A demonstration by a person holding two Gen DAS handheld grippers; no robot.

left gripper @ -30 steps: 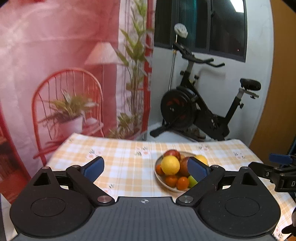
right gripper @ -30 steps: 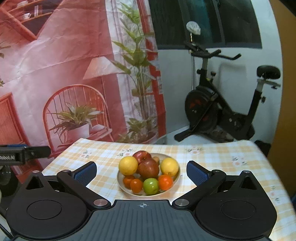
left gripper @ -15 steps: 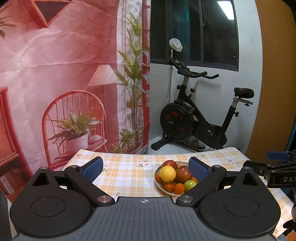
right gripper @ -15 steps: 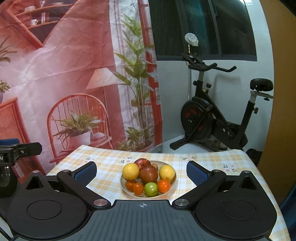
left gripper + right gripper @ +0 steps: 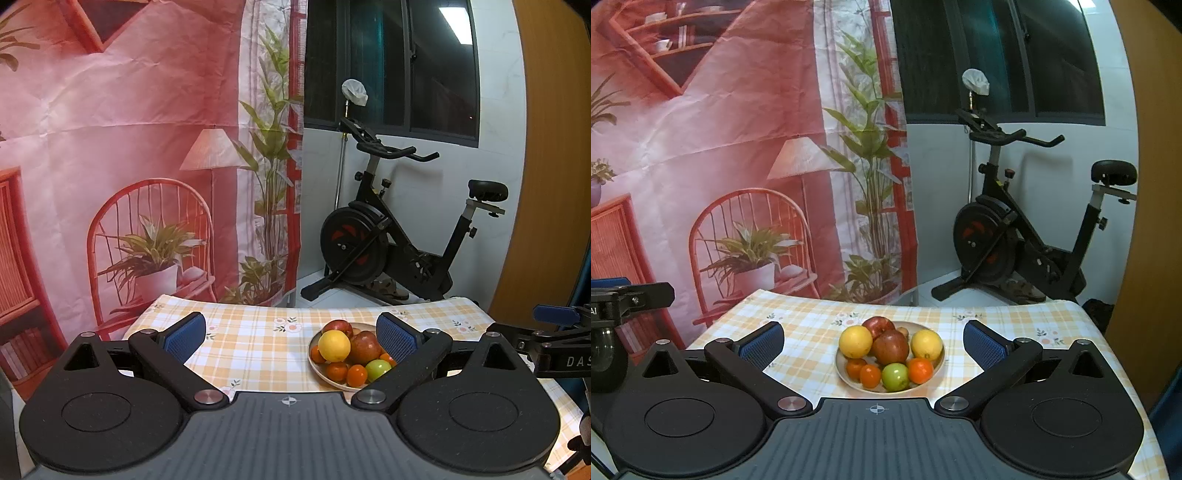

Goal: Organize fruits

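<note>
A beige plate heaped with fruit sits on the checked tablecloth. It holds two yellow citrus, two red apples, a green apple and several small oranges. The plate also shows in the left wrist view, partly behind my right fingertip. My right gripper is open and empty, held back from the plate, which lies centred between its fingers. My left gripper is open and empty, with the plate to its right. The right gripper's fingers show at the left view's right edge.
A black exercise bike stands behind the table on the right. A pink printed backdrop hangs behind on the left. The left gripper pokes in at the right view's left edge. The table's far edge is near the plate.
Both grippers have pulled back and up from the table, so the plate looks smaller and farther. Both stayed open. The fruit has not moved.
</note>
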